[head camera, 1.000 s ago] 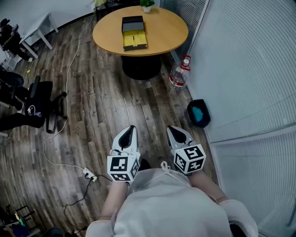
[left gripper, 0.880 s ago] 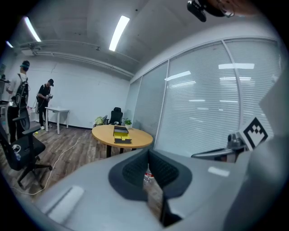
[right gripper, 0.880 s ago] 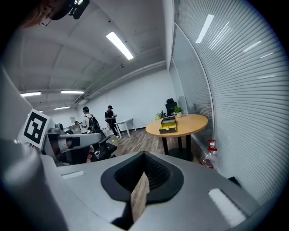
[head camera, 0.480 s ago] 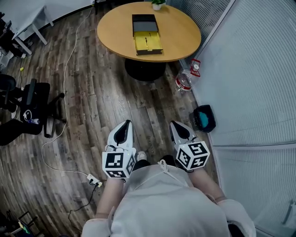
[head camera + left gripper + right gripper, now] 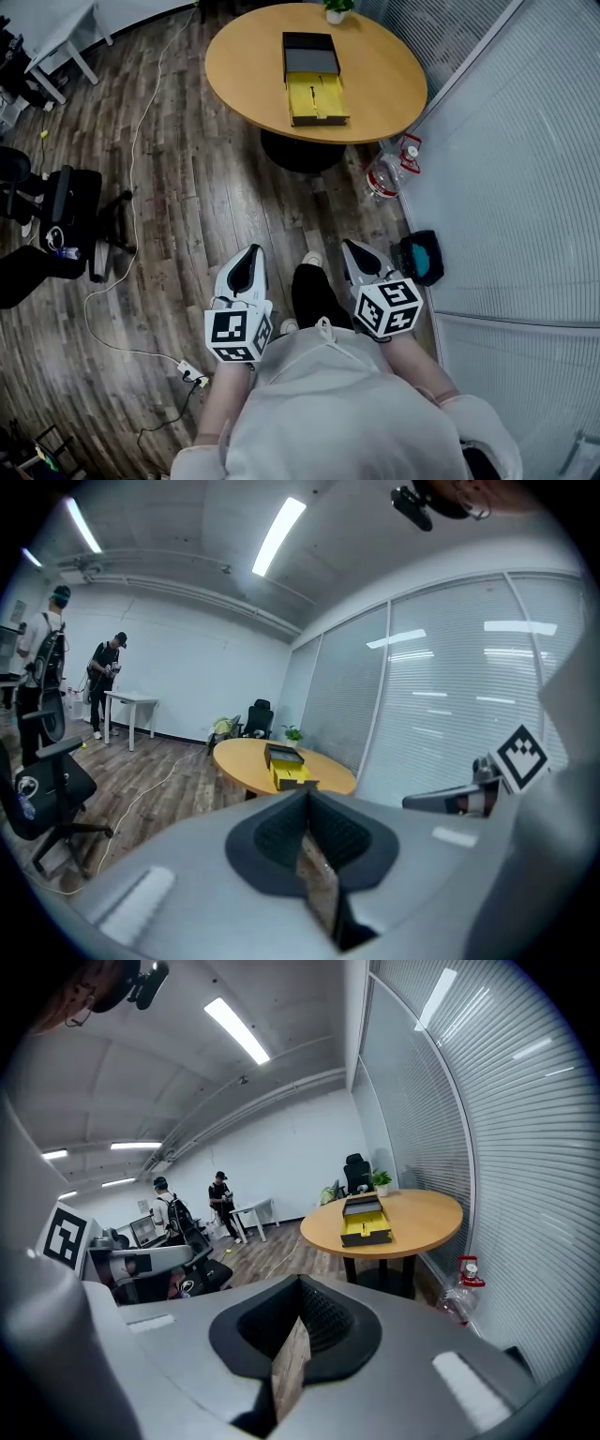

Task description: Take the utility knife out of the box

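Note:
An open box [image 5: 316, 86] with a yellow insert and a black lid lies on the round wooden table [image 5: 244, 66], far ahead at the top of the head view. It also shows as the box [image 5: 289, 769] in the left gripper view and the box [image 5: 366, 1222] in the right gripper view. The utility knife is too small to make out. My left gripper [image 5: 249, 255] and right gripper [image 5: 357, 251] are held side by side over the wooden floor, well short of the table. Both are shut and hold nothing. The left gripper [image 5: 307, 794] and right gripper [image 5: 300, 1283] point toward the table.
A black office chair [image 5: 75, 211] stands at the left, with a white cable [image 5: 141, 141] and a power strip [image 5: 192, 375] on the floor. A water bottle [image 5: 382, 178] and a dark bin [image 5: 424, 258] sit by the blinds-covered glass wall at the right. A small plant [image 5: 336, 11] stands on the table's far edge.
The table and box have come nearer and lower in the head view as the person walks toward them. Both grippers travelled forward together and stayed shut.

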The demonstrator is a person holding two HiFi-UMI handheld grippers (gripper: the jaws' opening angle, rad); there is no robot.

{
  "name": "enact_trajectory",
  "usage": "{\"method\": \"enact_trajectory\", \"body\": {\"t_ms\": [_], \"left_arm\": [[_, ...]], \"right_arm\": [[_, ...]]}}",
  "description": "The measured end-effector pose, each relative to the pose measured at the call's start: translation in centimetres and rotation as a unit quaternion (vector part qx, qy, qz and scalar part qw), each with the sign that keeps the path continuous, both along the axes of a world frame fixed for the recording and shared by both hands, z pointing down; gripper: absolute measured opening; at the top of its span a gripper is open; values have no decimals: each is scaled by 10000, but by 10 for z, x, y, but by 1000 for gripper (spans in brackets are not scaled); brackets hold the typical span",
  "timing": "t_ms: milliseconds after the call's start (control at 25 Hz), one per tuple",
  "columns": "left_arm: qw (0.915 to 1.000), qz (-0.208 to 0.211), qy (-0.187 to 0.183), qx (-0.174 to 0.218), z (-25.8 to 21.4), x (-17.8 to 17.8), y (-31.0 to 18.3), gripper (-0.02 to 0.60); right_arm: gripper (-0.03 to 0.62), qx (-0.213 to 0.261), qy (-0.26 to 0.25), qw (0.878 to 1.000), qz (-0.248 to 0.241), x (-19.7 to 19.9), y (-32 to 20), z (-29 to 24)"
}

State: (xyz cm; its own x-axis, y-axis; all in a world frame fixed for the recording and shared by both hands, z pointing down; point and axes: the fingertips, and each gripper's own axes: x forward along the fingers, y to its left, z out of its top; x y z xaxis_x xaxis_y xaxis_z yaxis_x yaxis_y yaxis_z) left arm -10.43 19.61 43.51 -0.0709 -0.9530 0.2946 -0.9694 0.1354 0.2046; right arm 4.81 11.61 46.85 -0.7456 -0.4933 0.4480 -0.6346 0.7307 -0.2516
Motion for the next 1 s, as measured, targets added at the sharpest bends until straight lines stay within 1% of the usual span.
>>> {"method": "enact_trajectory", "body": {"t_ms": [160, 320, 480, 640, 800, 1000], "left_arm": [[9999, -67, -15, -73, 1, -22, -48, 6], [9998, -169, -84, -38, -3, -45, -114, 6], [9996, -214, -164, -21, -8, -62, -186, 6], [9992, -348, -214, 17, -11, -77, -240, 6], [9993, -271, -236, -129, -3, -81, -280, 6], [9989, -133, -259, -356, 8, -85, -316, 6]], "right_arm": [[0, -45, 15, 9999, -99, -27, -54, 1], [0, -21, 6, 9998, -198, -50, -121, 0], [0, -32, -2, 9996, -273, -68, -194, 1], [0, -52, 16, 9994, -343, -79, -251, 5], [0, -142, 62, 9994, -319, -86, -291, 14], [0, -411, 201, 9986, -267, -89, -316, 34]]}}
